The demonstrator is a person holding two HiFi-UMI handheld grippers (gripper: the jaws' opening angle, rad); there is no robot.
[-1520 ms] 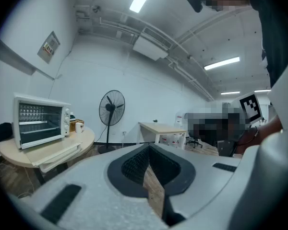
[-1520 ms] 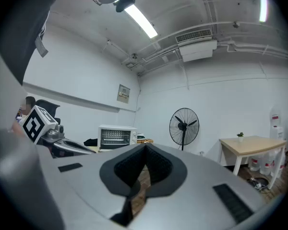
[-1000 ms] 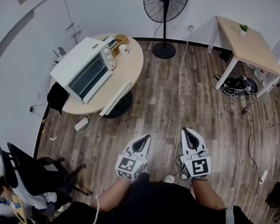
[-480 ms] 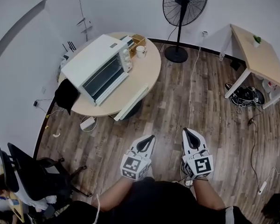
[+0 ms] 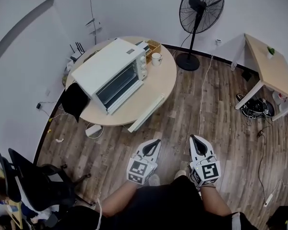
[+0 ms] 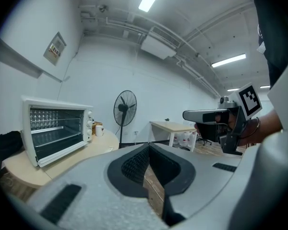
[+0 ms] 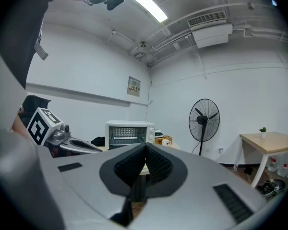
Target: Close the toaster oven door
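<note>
The white toaster oven [image 5: 113, 73] stands on a round wooden table [image 5: 165, 83], well ahead and left of both grippers. Its front shows dark. In the left gripper view the oven [image 6: 55, 128] shows its racks inside, and its door looks dropped open along the bottom front. My left gripper [image 5: 154, 144] and right gripper [image 5: 196, 141] hang side by side over the floor, close to the person's body. Both are shut and hold nothing. The left gripper's pads [image 6: 149, 147] meet, and so do the right gripper's [image 7: 145, 147].
A mug [image 5: 156, 59] and a small wooden box [image 5: 153, 45] sit beside the oven. A black bag [image 5: 74, 102] lies at the table's left edge. A standing fan [image 5: 198, 11], a rectangular table [image 5: 273, 66], floor cables [image 5: 254, 107] and an office chair [image 5: 29, 181] surround the wooden floor.
The view has shifted: table and oven now sit further right and lower in the head view, somewhat nearer. Both grippers stay shut, low in front of the body.
</note>
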